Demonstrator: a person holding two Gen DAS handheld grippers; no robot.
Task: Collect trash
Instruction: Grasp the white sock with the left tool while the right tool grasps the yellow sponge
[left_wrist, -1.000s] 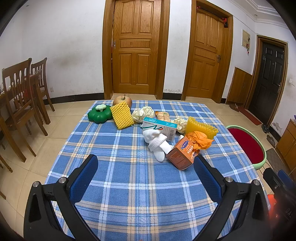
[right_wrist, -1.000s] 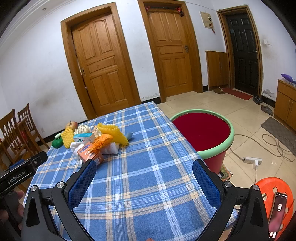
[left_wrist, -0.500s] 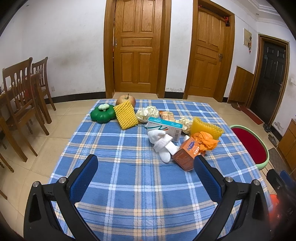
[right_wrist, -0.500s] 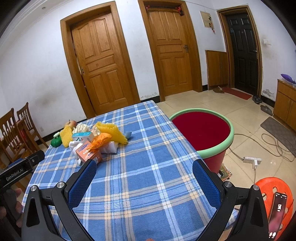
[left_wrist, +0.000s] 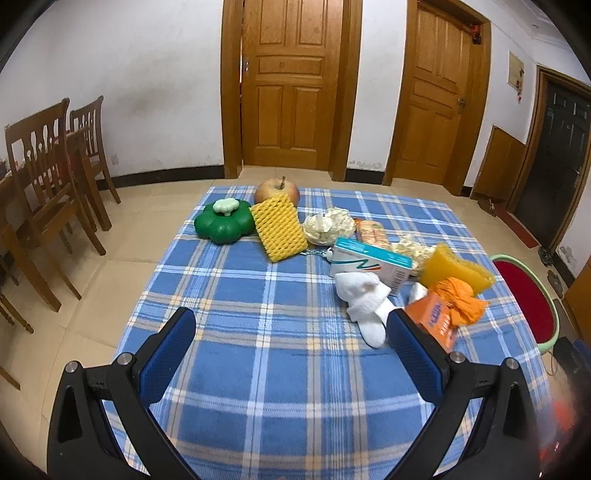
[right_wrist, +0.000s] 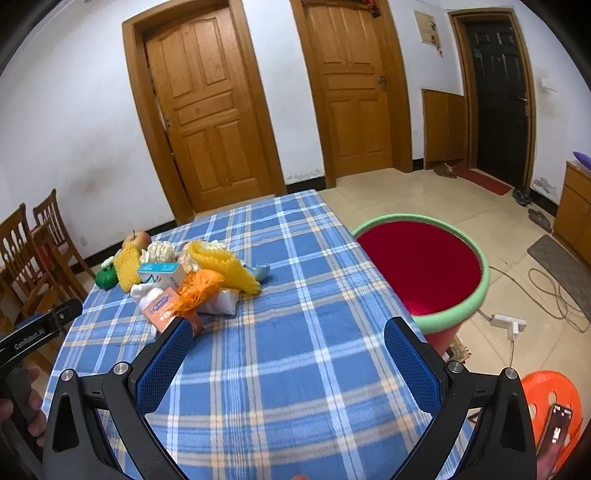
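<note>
Plaid tablecloth (left_wrist: 236, 288) holds trash pile (left_wrist: 373, 266); left gripper (left_wrist: 291, 339) and right gripper (right_wrist: 288, 343) both spread wide, empty.

A soft, matt plaid cloth (left_wrist: 240, 295) covers the tabletop. The green lid (left_wrist: 224, 221) looks like glossy plastic, the yellow net (left_wrist: 279, 232) like foam mesh, the sock (left_wrist: 364, 301) like ribbed white knit. Both boxes, teal (left_wrist: 371, 264) and orange (left_wrist: 434, 319), look like printed card. The apple (left_wrist: 277, 190) is smooth-skinned. The bucket (right_wrist: 458, 308) is smooth plastic; doors (left_wrist: 291, 85) and chairs (left_wrist: 40, 173) are varnished wood.
</note>
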